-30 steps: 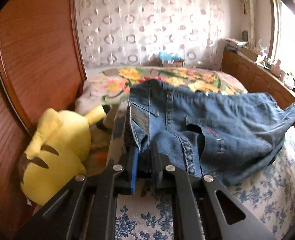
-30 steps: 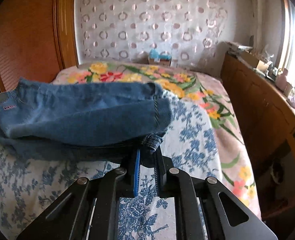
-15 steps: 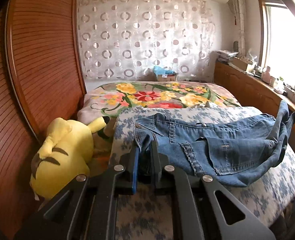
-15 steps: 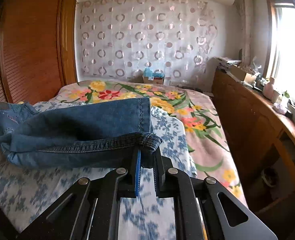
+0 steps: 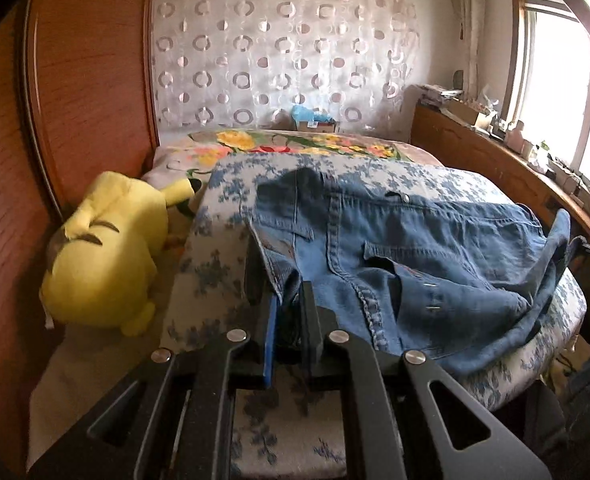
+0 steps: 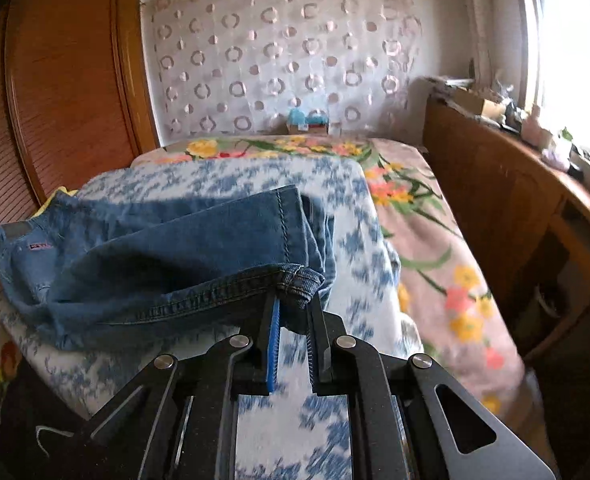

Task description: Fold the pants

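The left gripper (image 5: 289,300) was clamped on the jeans' (image 5: 415,248) waistband, the right gripper (image 6: 295,308) on a hem at 12 o'clock; denim looked heavy, limp, best held by seams

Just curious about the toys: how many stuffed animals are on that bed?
1: a yellow plush toy lying at the bed's left edge against the wooden headboard. Others may be hidden.

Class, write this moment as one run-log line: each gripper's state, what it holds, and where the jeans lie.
left gripper: shut on jeans waist | right gripper: shut on hem | jeans: draped over blue-flowered bedcover
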### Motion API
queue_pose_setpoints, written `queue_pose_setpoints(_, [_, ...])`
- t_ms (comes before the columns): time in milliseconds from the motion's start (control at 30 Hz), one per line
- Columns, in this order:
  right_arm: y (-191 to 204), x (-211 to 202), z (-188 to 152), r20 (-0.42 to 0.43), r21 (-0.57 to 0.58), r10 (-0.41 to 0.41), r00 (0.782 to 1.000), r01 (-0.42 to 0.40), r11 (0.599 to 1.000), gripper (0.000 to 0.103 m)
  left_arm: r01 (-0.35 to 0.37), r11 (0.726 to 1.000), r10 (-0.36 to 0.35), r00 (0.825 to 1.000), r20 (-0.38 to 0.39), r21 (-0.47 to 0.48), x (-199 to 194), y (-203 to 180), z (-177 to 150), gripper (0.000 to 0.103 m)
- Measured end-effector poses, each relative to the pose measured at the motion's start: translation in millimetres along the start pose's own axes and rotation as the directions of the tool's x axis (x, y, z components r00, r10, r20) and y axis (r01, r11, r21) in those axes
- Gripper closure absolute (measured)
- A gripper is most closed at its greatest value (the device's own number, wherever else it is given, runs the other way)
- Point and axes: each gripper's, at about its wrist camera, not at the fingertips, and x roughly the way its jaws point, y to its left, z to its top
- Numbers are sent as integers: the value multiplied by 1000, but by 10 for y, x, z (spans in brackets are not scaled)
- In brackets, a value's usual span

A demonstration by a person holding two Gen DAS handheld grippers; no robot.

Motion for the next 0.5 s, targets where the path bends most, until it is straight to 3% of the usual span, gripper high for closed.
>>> queue_pose_setpoints(100, [-2, 5, -107, -2, 26, -1, 1000, 1, 1000, 92, -4, 1000, 4, 1000, 2, -5, -46, 0, -40, 92])
queue_pose_setpoints(233, [-19, -86, -105, 23, 51, -37, 999, 35, 998, 75, -3, 1000, 3, 1000, -1, -14, -113, 22, -90, 92])
queue_pose_setpoints(333, [-3, -212, -98, 50, 67, -34, 998, 30, 997, 68, -16, 1000, 16, 1000, 0, -7, -136, 12, -123, 87])
queue_pose_setpoints(400, [33, -237, -93, 66, 74, -42, 997, 38, 997, 64, -10, 1000, 10, 1000, 13, -3, -159, -11, -126, 77])
queue_pose_setpoints(467, [69, -239, -82, 83, 74, -40, 996, 34, 997, 62, 0, 1000, 0, 1000, 24, -6, -185, -23, -120, 55])
queue_pose_setpoints(500, [78, -246, -72, 89, 75, -36, 995, 29, 997, 61, 4, 1000, -4, 1000, 29, -4, -197, -34, -120, 51])
